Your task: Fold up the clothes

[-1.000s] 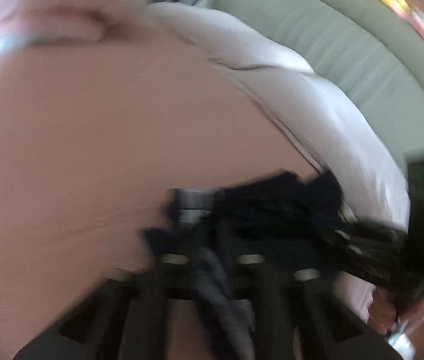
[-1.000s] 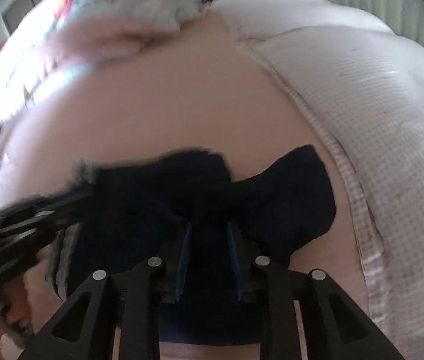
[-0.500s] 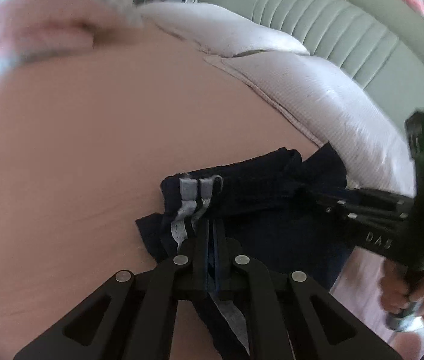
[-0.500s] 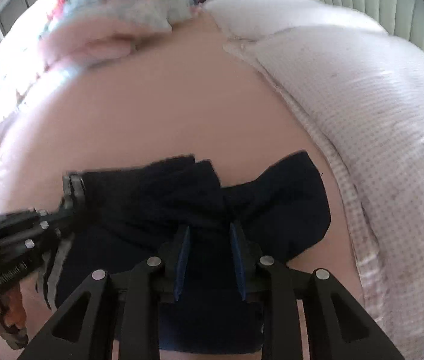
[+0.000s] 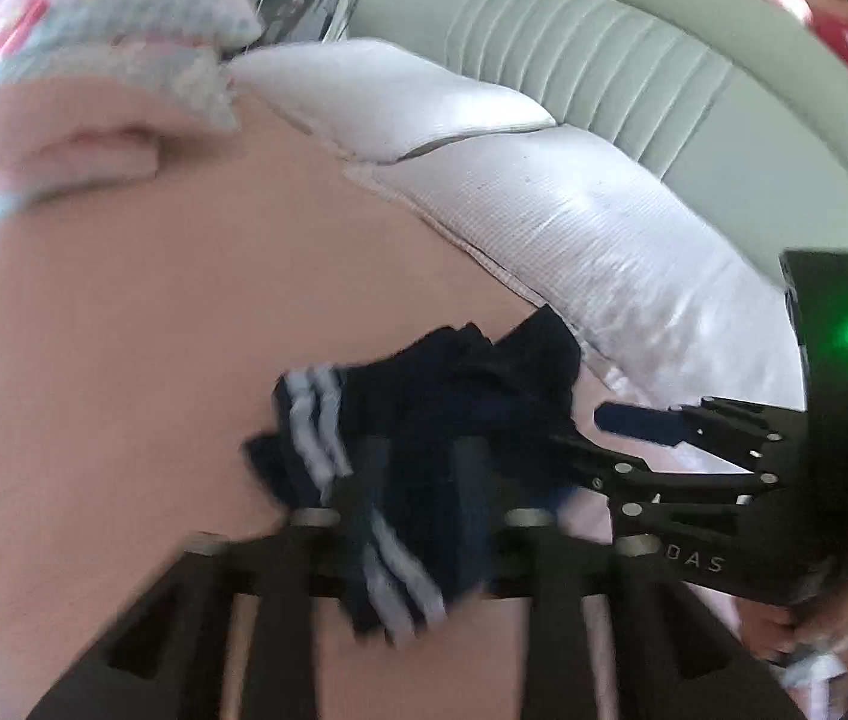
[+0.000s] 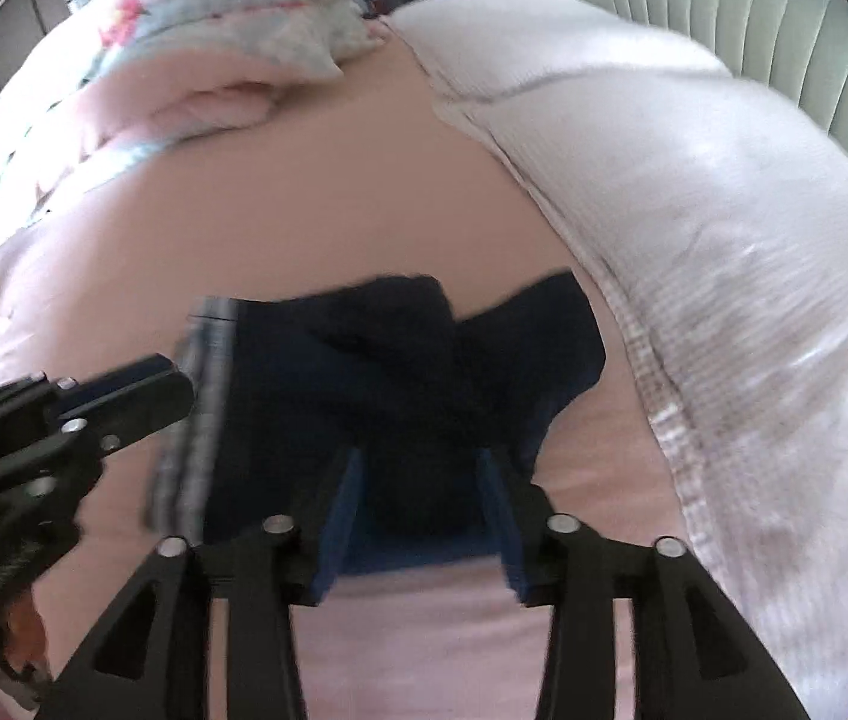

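Garment: one dark navy garment (image 6: 400,372) is seen lying crumpled on the pink bedsheet (image 6: 304,204), close beside the nearer pillow; two pale stripes are counted along its edge.
Garment position, left wrist view: the garment (image 5: 454,396) is found low in the middle of the picture, part of its striped edge hanging blurred in front of the finger frame.
Left gripper: one left gripper (image 5: 418,468) is noted with jaws parted, having just been opening; garment cloth lies between the fingers, but no pad is seen pressing on it, so it is recorded as released. From the right wrist view it (image 6: 142,390) is seen at the striped edge.
Right gripper: one right gripper (image 6: 424,480) is noted with jaws standing apart, having just been opening; the garment lies between the blue pads without being pinched. It is recorded as released.
Pillows: two white pillows (image 6: 724,228) are counted along the right of the sheet, one behind the other.
Quilt: one folded pink and pale blue quilt (image 6: 226,42) is recorded at the far end of the bed.
Headboard: one ribbed grey-green headboard (image 5: 604,60) is noted behind the pillows.
Hand: one hand (image 5: 784,630) is partly seen under the right gripper's body.
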Tool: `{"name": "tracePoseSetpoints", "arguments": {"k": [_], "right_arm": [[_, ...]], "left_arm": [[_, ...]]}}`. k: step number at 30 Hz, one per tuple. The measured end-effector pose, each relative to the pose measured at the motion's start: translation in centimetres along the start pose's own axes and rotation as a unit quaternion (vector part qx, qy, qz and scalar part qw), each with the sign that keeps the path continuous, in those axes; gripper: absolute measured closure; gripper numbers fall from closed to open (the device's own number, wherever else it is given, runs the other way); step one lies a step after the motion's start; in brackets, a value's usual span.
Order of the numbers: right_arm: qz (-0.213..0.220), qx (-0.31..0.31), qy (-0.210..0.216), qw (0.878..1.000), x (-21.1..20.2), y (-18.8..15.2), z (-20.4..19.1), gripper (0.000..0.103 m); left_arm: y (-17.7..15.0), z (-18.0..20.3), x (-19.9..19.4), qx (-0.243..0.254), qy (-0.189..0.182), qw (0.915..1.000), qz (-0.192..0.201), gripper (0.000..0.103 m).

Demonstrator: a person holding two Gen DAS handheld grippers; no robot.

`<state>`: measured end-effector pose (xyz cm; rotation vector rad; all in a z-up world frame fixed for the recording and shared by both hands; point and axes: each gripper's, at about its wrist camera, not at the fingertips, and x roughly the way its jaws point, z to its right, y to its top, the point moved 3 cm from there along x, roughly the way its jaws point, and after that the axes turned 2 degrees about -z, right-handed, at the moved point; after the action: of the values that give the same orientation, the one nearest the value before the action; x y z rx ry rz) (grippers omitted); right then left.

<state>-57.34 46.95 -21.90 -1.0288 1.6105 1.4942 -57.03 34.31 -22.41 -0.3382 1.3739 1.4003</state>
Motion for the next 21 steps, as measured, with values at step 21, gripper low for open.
{"name": "tracePoseSetpoints", "arguments": {"k": [21], "right_arm": [[0.008, -0.060, 0.051, 0.997, -11.9, -3.2, -24.7, 0.020]], "left_arm": [[-7.1, -19.4, -26.5, -0.192, 0.156, 0.9658, 0.078, 0.025]]}}
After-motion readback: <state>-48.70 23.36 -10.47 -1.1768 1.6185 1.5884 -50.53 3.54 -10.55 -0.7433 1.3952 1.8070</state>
